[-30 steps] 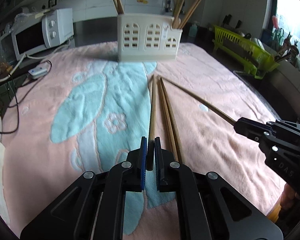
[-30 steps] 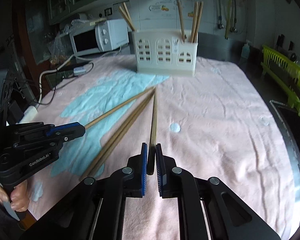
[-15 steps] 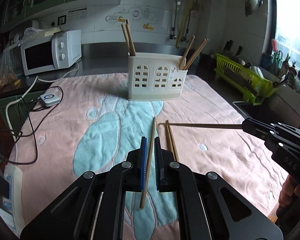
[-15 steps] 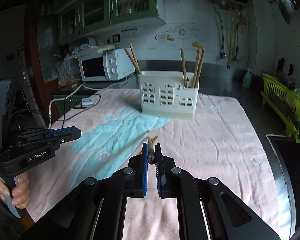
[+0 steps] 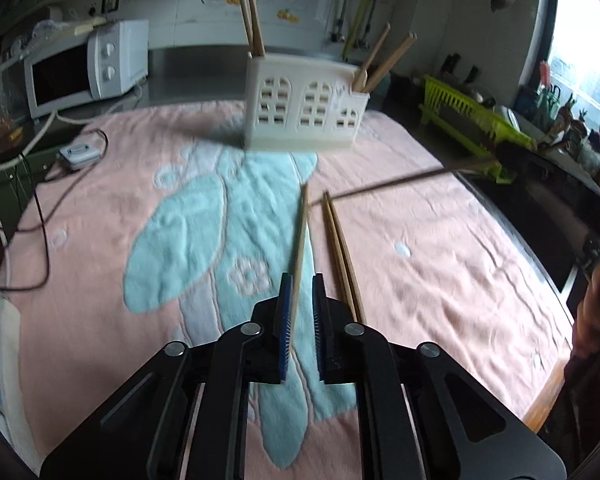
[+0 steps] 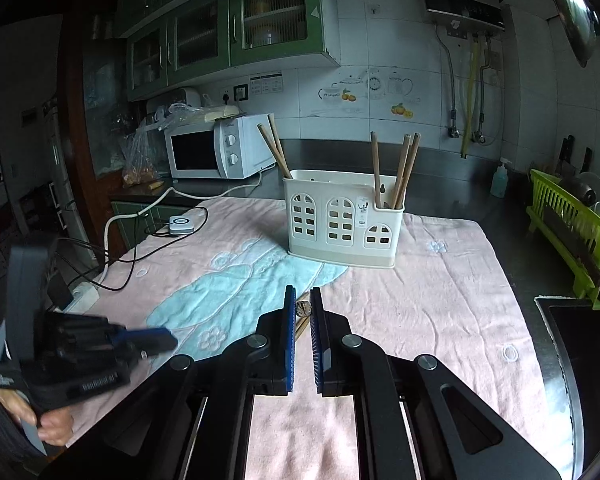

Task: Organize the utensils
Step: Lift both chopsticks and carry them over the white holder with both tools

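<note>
Chopsticks: our right tongs [image 6: 302, 310] clamp 1 [image 6: 302, 309] end-on toward the holder [image 6: 342, 220] ahead; our left tongs [image 5: 300, 300] are opening around another [image 5: 299, 252]; 2 [image 5: 342, 256] lie on the table [image 5: 440, 280].

The right gripper [image 5: 512, 156] is blurred in the left wrist view; chopstick [image 5: 296, 268] lower end hides between the jaws.

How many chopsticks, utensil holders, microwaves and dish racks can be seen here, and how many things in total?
chopsticks: 9
utensil holder: 1
microwave: 1
dish rack: 1
Total: 12
</note>
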The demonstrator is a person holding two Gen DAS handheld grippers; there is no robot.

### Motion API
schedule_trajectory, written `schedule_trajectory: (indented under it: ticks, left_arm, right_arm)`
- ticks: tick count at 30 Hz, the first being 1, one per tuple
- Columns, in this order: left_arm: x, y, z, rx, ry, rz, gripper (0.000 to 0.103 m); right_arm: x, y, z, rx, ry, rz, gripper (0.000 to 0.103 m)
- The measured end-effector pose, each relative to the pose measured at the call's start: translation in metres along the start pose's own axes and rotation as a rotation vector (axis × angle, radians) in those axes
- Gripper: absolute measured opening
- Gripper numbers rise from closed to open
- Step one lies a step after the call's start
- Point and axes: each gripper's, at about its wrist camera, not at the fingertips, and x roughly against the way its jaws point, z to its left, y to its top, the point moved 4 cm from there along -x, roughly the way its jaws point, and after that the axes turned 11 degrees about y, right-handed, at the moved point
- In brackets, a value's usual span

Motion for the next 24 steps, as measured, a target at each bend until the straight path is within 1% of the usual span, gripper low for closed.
schedule_trajectory:
  ticks: [1, 5, 9, 11, 13, 19, 24]
  left_arm:
    - [-0.003, -0.005, 0.000, -0.002, 0.000, 0.013, 0.015]
    - [-0.019, -0.027, -0.003, -0.020, -0.003, 0.078, 0.016]
    - [-0.029, -0.037, -0.004, -0.026, 0.008, 0.109, 0.016]
    - [-0.033, -0.040, -0.003, -0.026, 0.008, 0.123, 0.022]
    - [-0.033, -0.040, -0.002, -0.024, 0.018, 0.117, 0.025]
    - [-0.040, -0.043, 0.004, -0.002, 0.036, 0.129, 0.024]
    - [-0.040, -0.044, 0.000, -0.019, 0.058, 0.113, 0.023]
  right_arm:
    - [0.000, 0.000, 0.000, 0.000, -0.001, -0.001, 0.007]
    - [0.002, 0.002, -0.001, -0.002, -0.001, -0.006, 0.007]
    - [0.002, 0.005, -0.003, 0.000, -0.001, -0.009, 0.007]
    - [0.002, 0.005, -0.004, 0.002, -0.001, -0.011, 0.007]
    - [0.002, 0.007, -0.005, 0.002, -0.001, -0.014, 0.007]
    - [0.002, 0.009, -0.003, 0.006, 0.000, -0.017, 0.007]
    - [0.002, 0.009, -0.002, 0.005, -0.001, -0.017, 0.007]
